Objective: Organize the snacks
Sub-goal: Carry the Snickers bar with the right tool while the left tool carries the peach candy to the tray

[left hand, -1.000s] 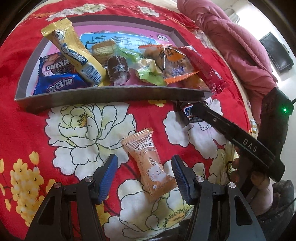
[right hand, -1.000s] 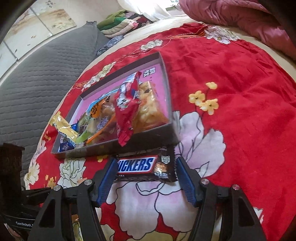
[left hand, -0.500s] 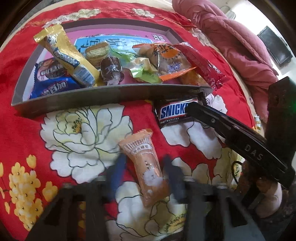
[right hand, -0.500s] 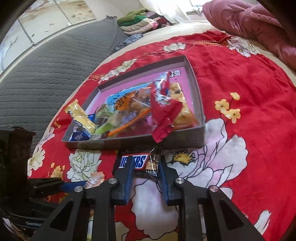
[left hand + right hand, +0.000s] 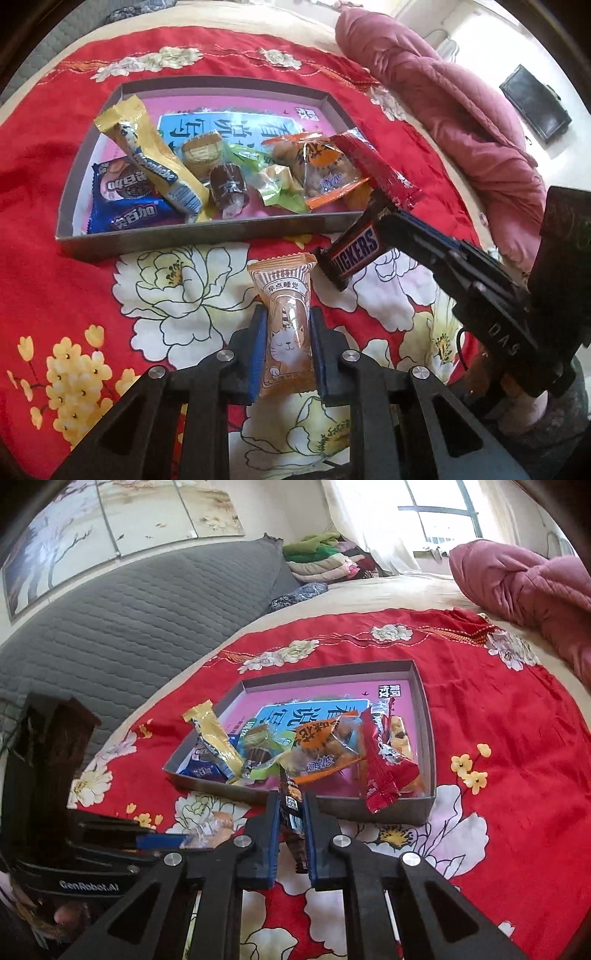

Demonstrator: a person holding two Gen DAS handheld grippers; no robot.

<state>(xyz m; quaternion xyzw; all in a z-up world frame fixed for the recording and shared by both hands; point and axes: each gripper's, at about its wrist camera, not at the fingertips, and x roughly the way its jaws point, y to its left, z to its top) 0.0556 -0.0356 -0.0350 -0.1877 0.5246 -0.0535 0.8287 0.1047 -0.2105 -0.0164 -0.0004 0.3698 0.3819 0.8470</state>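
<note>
Being held: orange cat-print packet (image 5: 286, 325), left gripper (image 5: 285, 347) jaws closing on it; Snickers bar (image 5: 291, 805) being pinched edgewise by right gripper (image 5: 291, 834). Slippage from that thin grip is being risked before the tray (image 5: 424, 805) ahead.

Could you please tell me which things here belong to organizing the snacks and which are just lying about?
Part of the job:
- orange cat packet, in the closing left tool
- Snickers bar, gripped by the right tool
- grey box holding snacks
- yellow wafer bar and red packet in the box

Just lying about:
- red flowered cloth
- pink quilt
- folded clothes
</note>
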